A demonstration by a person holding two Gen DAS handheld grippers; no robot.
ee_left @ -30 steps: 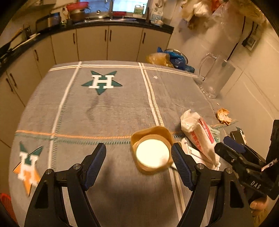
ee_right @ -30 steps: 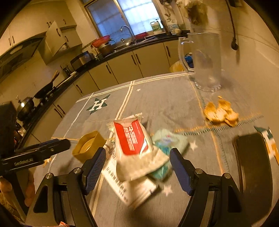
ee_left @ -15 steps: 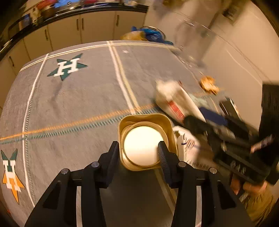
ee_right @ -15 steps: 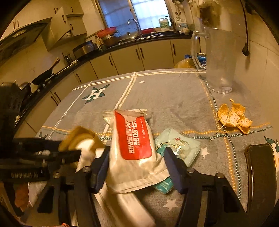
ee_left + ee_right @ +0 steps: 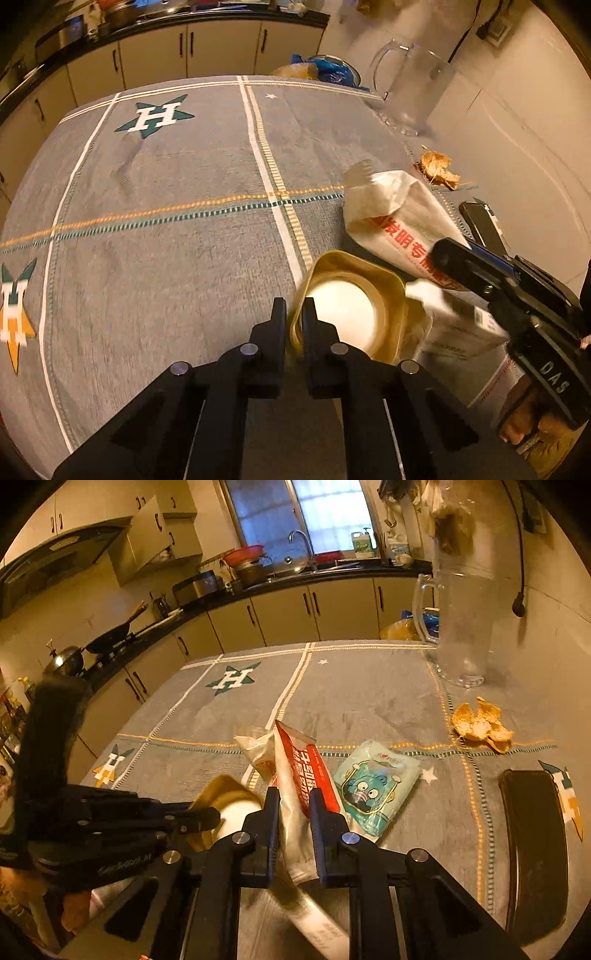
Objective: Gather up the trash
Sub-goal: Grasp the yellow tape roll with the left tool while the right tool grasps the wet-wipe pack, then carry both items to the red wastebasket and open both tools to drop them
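My left gripper [image 5: 293, 317] is shut on the near rim of a gold plastic cup [image 5: 354, 295] with a white inside, tilted over the grey tablecloth. My right gripper [image 5: 293, 805] is shut on a white and red wrapper [image 5: 303, 775], squeezed between its fingers; the wrapper also shows in the left wrist view [image 5: 399, 221]. The cup shows in the right wrist view [image 5: 229, 805] just left of the wrapper. A teal cartoon packet [image 5: 373, 786] lies right of the wrapper. Orange peel [image 5: 480, 725] lies further right. A white paper sheet [image 5: 458, 321] lies under the cup and wrapper.
A clear glass pitcher [image 5: 461, 627] stands at the table's far right corner by the wall. A dark phone [image 5: 532, 842] lies at the near right. A blue and yellow bag [image 5: 321, 70] sits past the far edge. Cabinets run behind and to the left.
My left gripper shut on the cup's rim and tilted it. My right gripper closed on the red and white wrapper and bunched it up.
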